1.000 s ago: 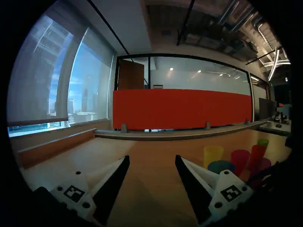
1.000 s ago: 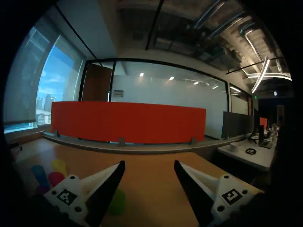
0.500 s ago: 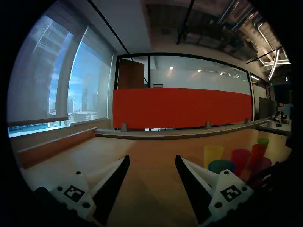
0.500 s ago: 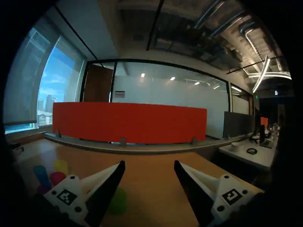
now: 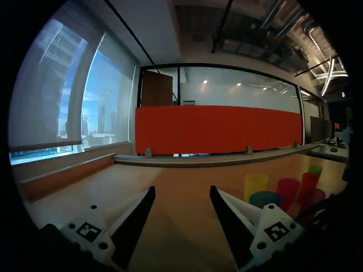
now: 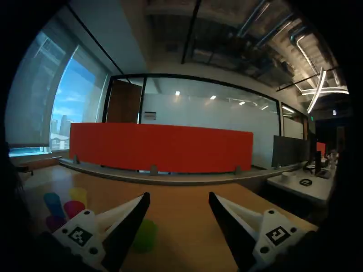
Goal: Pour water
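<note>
Plainly, my left hand-held gripper (image 5: 181, 213) and right hand-held gripper (image 6: 179, 217) both gape empty, the upright cups (image 5: 288, 190) standing between them on the worktop (image 5: 181, 179), the green cup (image 6: 145, 233) nearest the right one's left finger.

No words or numbers to read here. The left gripper (image 5: 182, 188) wears black-and-white square code markers (image 5: 88, 231), pure pattern with no letters, and it's the same on the right gripper (image 6: 179, 195). The wall sign (image 6: 149, 116) is far too small to make out.

Coloured plastic cups (image 5: 287, 188), upright, clustered together on wooden desk (image 5: 181, 188)
</note>
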`<state>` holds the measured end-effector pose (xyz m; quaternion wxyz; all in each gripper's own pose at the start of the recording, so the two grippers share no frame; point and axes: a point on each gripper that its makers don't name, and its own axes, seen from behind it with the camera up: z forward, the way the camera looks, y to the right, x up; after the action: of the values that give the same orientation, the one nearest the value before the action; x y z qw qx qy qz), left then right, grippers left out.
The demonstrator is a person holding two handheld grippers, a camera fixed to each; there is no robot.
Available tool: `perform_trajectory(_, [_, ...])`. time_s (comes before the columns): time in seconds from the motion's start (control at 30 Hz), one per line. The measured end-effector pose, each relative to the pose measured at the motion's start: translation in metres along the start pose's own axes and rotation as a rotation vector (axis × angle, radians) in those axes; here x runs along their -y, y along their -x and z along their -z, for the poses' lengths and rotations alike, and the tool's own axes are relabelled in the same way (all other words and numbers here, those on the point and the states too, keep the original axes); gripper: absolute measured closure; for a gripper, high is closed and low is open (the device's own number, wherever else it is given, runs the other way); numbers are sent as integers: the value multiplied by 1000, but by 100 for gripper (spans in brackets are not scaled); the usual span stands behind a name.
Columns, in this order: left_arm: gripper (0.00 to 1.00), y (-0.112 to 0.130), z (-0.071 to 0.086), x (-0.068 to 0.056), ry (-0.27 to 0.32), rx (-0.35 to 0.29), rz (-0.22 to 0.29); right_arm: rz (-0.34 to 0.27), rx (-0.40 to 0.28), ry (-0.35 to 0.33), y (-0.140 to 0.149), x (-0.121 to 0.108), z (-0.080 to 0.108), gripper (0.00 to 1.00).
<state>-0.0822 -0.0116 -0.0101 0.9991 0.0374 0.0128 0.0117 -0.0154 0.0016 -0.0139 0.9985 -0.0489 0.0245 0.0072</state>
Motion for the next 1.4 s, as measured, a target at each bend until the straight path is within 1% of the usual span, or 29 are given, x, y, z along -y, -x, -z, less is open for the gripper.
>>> perform_trajectory(0.17, [11, 0, 0, 0, 0, 0, -1, -20, -4, -35, 13, 6, -4, 0])
perform_trajectory(0.47, [11, 0, 0, 1, 0, 0, -1, -21, -7, -53, 33, 14, -16, 0])
perform_trajectory(0.67, [11, 0, 0, 0, 0, 0, -1, -55, 9, -47, 46, 8, -21, 0])
perform_trajectory(0.87, [11, 0, 0, 1, 0, 0, -1, -62, 23, -45, 58, 6, -25, 0])
perform_trajectory(1.0, [11, 0, 0, 1, 0, 0, -1, -64, 29, -48, 63, 10, -27, 0])
perform_trajectory(1.17, [11, 0, 1, 1, 0, 0, -1, -50, 32, -52, 67, 13, -26, 0])
perform_trajectory(1.4, [11, 0, 1, 1, 0, 0, -1, -51, 26, -52, 66, 14, -25, 0])
